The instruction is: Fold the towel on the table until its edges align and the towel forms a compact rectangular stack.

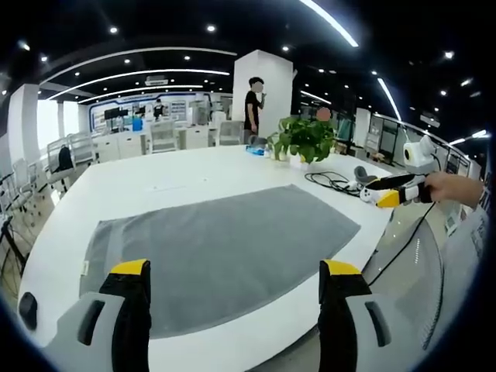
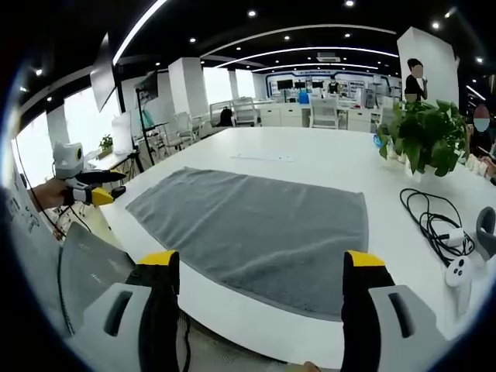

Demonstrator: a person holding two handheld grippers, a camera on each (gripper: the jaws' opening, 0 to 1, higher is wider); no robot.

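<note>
Towel: the grey rectangular terry towel (image 1: 221, 252) (image 2: 260, 229) lies spread flat and unfolded on the counter, its long edge near the counter's front edge.
Counter: the large white glossy counter (image 1: 178, 182) (image 2: 310, 167) carries the towel.
Left tool: the white two-jaw tool with yellow tips (image 1: 235, 271) hangs above the front edge of the towel, jaws wide apart and holding nothing; from the right gripper view it appears at the left (image 2: 101, 190), off the counter's side, in a hand (image 2: 48, 194).
Right tool: the matching white and yellow tool (image 2: 263, 262) has jaws wide and bare over the towel's near edge; from the left gripper view it sits at the right (image 1: 387, 194), held by a hand (image 1: 453, 188).
Plant: a leafy green potted plant (image 1: 302, 139) (image 2: 425, 138) stands beyond the towel.
Cable: a coiled black cable (image 2: 430, 221) (image 1: 329, 180) lies near the plant, apart from the towel.
Person: someone in black (image 1: 253, 105) stands by a white pillar (image 1: 271, 85).
</note>
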